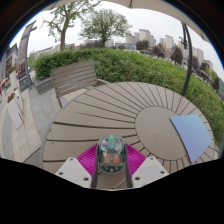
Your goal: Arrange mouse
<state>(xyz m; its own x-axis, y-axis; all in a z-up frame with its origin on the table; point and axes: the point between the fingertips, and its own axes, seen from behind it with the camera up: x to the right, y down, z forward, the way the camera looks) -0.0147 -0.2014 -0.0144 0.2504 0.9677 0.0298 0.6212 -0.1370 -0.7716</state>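
The mouse (111,154) is clamped between the pink pads of the tool (111,163) and carried over the slatted round worktop (120,115), so the placing step looks underway, with a swing toward the blue mat (190,135) at two o'clock judged the next move.

The mouse (111,154) is small and rounded, with a translucent greenish-grey shell, a reddish spot near its top and dark parts showing inside. It sits at 6 o'clock, low in the gripper view, between the pink pads (88,157) of the gripper (111,165), its long axis pointing toward 12. Whether the pads press on it cannot be told.
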